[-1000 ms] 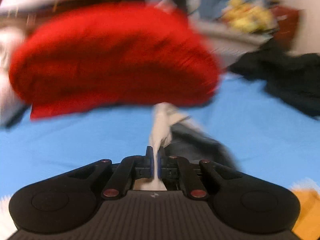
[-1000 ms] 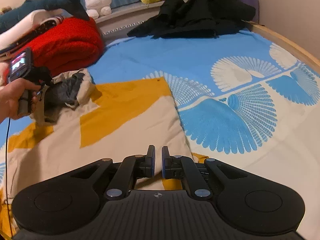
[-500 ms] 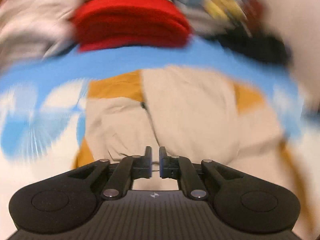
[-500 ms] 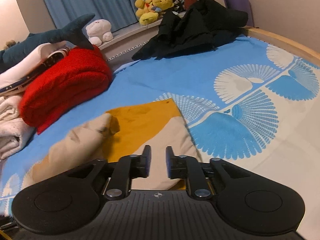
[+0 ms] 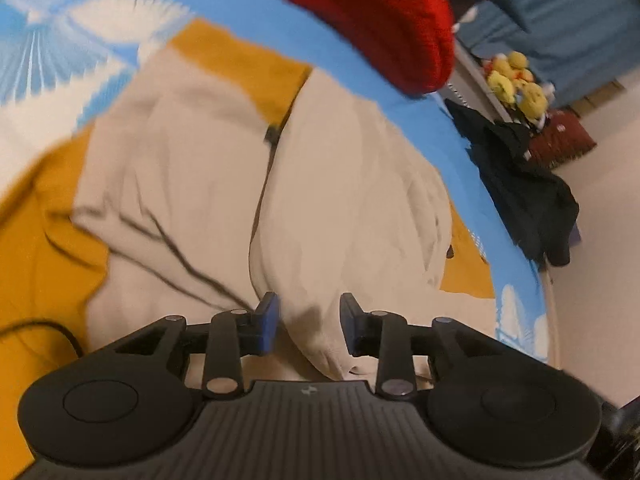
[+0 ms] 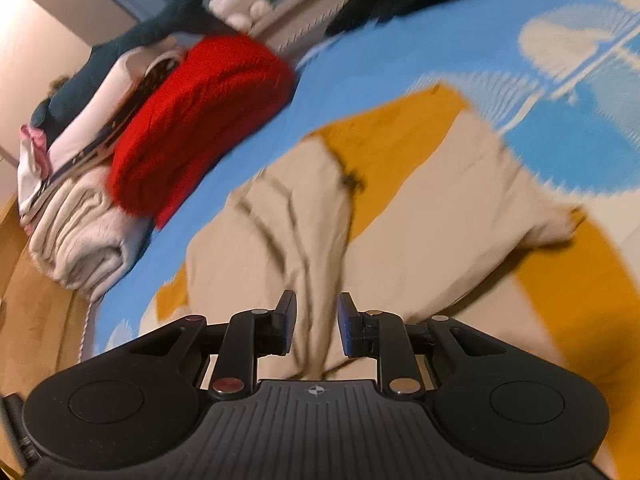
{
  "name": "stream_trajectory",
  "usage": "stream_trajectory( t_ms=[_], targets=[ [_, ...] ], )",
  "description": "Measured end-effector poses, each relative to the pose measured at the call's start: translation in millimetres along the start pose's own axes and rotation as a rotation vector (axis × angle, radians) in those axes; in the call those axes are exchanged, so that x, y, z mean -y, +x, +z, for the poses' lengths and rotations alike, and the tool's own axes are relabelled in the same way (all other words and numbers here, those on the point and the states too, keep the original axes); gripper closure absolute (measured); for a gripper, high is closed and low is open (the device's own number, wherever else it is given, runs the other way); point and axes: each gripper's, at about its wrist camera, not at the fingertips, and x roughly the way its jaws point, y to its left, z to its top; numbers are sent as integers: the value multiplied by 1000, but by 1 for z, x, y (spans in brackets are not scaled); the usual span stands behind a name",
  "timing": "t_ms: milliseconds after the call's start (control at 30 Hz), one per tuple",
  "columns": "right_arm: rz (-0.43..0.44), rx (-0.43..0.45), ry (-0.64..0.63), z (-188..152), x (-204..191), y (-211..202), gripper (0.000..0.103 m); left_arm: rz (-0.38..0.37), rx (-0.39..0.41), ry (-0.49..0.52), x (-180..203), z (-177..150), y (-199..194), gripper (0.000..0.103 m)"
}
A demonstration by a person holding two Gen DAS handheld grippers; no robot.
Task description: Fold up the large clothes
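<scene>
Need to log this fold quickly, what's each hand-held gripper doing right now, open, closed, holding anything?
Left hand-held gripper: jaws opening, beige garment fold between them, not pinched.
Right hand-held gripper: jaws opening, a ridge of the beige garment between them, not gripped.

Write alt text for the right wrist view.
The right tongs are opening over a ridge of the beige-and-mustard garment, pads clear of it, on a blue patterned bedspread. A folded red knit tops a clothes stack behind.

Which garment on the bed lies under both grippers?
The beige-and-mustard garment spread flat on the blue bedspread; the red one is folded, the black one heaped.
</scene>
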Motion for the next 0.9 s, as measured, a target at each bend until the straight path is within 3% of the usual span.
stream_trajectory(
  t_ms=[300,333,367,400,500,600,667,767,833,900],
  targets=[
    [49,-159,64,-24,-10,50,72,-35,-55,-72,-12,0,19,68],
    [48,-172,59,-26,-12,54,72,-40,-55,-64,-11,0,19,77],
    [45,-181,51,-27,-14,57,72,-51,-49,-53,-10,-1,18,101],
    [44,-183,45,-29,-16,60,72,-63,-39,-33,-6,0,16,103],
    [58,-155,34,-29,-21,58,100,-96,50,42,8,2,-2,103],
    [167,-85,-14,-26,-36,41,101,-135,91,88,18,3,-12,103],
    [184,-52,-70,-27,-47,33,101,-98,65,88,16,2,-7,103],
    [83,-98,-71,-32,-40,43,101,-22,42,55,7,-1,2,99],
    [14,-142,-52,-37,-31,54,101,-16,40,48,4,-2,1,90],
    [-15,-154,-56,-39,-30,56,101,-25,45,65,6,-1,-1,89]
  ],
)
